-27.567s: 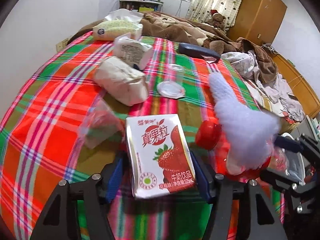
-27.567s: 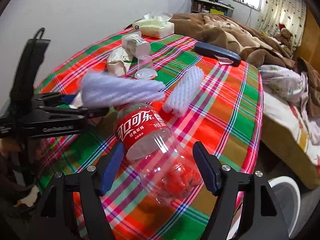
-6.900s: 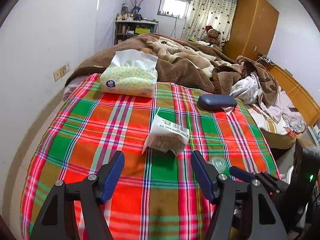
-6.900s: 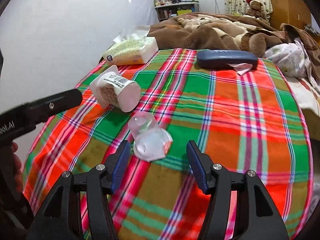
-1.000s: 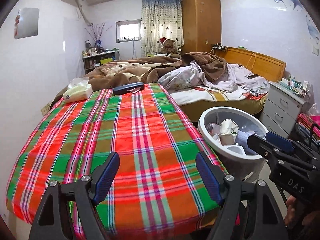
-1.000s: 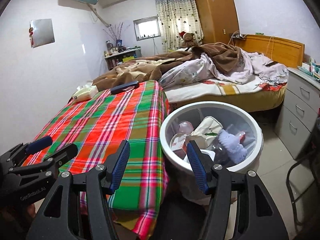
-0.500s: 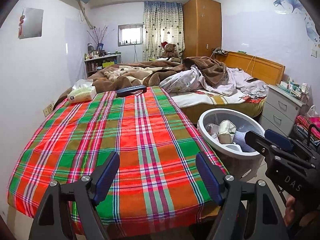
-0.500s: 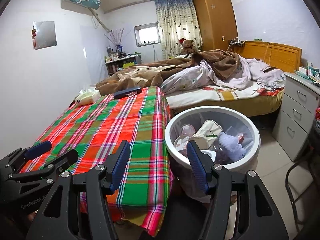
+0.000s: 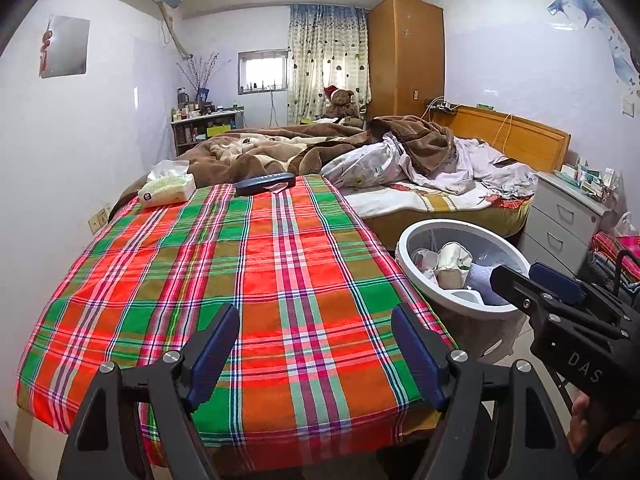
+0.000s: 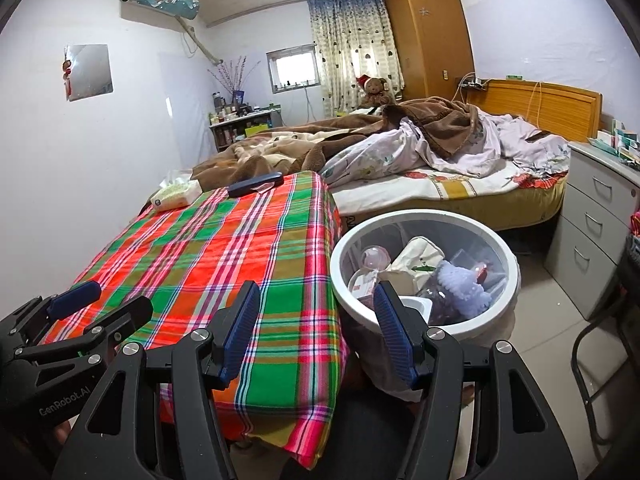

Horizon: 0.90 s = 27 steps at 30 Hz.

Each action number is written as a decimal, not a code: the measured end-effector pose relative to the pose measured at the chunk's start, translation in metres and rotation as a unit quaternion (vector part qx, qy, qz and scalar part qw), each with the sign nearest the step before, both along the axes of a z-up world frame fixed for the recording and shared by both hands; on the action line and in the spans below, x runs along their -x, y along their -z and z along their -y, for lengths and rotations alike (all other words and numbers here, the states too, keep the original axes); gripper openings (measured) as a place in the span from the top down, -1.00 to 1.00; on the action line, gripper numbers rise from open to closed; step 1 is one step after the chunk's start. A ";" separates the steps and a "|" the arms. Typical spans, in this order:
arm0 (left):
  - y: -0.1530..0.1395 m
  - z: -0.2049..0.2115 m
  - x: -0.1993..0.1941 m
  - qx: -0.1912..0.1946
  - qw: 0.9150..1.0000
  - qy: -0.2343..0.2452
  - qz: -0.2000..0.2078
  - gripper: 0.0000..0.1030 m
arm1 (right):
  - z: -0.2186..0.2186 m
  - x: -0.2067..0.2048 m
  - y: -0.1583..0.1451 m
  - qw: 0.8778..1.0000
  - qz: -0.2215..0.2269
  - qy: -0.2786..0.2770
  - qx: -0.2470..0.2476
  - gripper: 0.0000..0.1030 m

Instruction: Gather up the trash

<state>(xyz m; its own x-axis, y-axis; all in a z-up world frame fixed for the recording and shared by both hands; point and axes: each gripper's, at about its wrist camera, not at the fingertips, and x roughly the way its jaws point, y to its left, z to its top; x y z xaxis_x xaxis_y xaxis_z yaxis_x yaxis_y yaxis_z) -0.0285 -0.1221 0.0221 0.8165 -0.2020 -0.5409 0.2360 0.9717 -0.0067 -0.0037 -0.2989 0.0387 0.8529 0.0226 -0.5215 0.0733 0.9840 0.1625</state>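
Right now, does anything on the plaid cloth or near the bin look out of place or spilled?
Nothing stands out. The plaid cloth holds only a tissue pack and a dark blue case at its far end. The trash sits inside the white bin, with none visible on the floor around it.

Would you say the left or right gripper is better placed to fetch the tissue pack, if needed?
Left, probably: the left gripper is open over the plaid cloth, facing the tissue pack; the right gripper faces the bin.

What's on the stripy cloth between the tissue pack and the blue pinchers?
Nothing: in the left wrist view only bare plaid cloth stretches from the tissue pack to the left tool.
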 end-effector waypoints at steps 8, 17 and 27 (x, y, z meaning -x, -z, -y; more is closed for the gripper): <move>-0.001 -0.002 0.001 0.002 1.000 -0.001 0.000 -0.51 | -0.001 0.001 -0.001 1.000 -0.001 0.000 0.002 -0.18; -0.002 -0.002 0.001 0.002 1.000 0.001 0.000 -0.51 | -0.001 0.001 -0.001 1.000 0.000 0.000 0.001 -0.18; -0.002 -0.003 0.002 0.003 1.000 -0.001 0.000 -0.51 | -0.002 0.001 -0.003 1.000 0.001 0.000 0.001 -0.18</move>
